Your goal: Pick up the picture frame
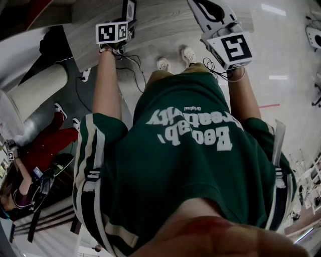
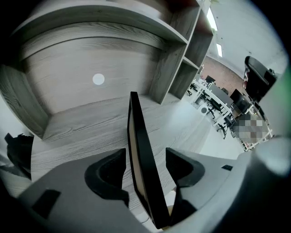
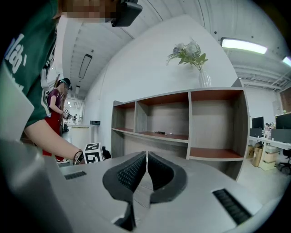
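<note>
Looking down in the head view, one person in a green shirt (image 1: 185, 165) fills the centre, with two shoes (image 1: 163, 63) near the top. Two grippers show along the upper edge: the left gripper (image 1: 128, 12) at upper left and the right gripper (image 1: 210, 11) at upper right, each carrying one marker cube. A second person (image 1: 45, 150) in red trousers sits at the lower left.

Left gripper view: one black picture frame (image 2: 137, 123) stands on edge at the centre, on the grey wooden shelf board (image 2: 82, 132). It rises between the two jaws of the left gripper (image 2: 145, 157), which are spread wide, and neither pad presses on it. One white disc (image 2: 98, 79) marks the back panel at upper left.

Right gripper view: the two jaws of the right gripper (image 3: 146, 170) meet at lower centre with nothing between them. One shelf unit (image 3: 188, 132) stands behind, bearing one vase of flowers (image 3: 203, 78) on top.
</note>
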Demonstrator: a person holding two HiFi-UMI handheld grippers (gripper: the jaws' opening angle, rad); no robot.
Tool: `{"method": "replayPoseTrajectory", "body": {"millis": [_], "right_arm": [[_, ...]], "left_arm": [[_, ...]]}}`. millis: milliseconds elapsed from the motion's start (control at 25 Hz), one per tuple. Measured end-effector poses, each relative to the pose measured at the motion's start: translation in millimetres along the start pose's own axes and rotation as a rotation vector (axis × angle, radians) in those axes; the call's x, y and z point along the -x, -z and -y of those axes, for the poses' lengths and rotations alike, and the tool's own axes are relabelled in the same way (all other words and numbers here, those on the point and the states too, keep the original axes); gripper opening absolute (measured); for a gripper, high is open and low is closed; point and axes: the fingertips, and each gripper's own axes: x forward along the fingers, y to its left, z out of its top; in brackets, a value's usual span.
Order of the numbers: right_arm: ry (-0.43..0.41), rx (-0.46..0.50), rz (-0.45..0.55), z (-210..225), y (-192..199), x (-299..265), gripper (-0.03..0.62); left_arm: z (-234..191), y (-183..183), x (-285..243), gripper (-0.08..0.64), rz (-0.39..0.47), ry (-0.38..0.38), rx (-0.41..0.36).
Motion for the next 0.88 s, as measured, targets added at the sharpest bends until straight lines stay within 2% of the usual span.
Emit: {"method": "replayPoseTrajectory", "body": {"millis": [520,600,680,720,880], "right_arm": [[-0.025,0.032,0.012,-4.2,-5.4,0.1,0.035],[-0.026,0.035,0.012,-4.2,-5.2,-0.1,0.035],[-0.028,0.038,0.012,-4.7,-5.4,-0.4,0.037],[-0.029,0.040,0.011,-4.8,-5.6,-0.6,0.035],[-0.028,0.040,0.010,-3.7,-6.0,-0.9,0.035]], "left_arm": [[-16.2,9.3,-10.9,0.269,-0.037,0.012,0.039],[-19.6,8.0,-9.7,0.228,-0.037,-0.009,0.038],[-27.0,7.5,-7.7,0.061,-0.044,-0.061,0.026],[-29.5,7.5,-7.3,0.034,-0.048,-0.078,0.016],[-28.0,7.5,-8.0,0.032,-0.053,-0.074,0.001]]}}
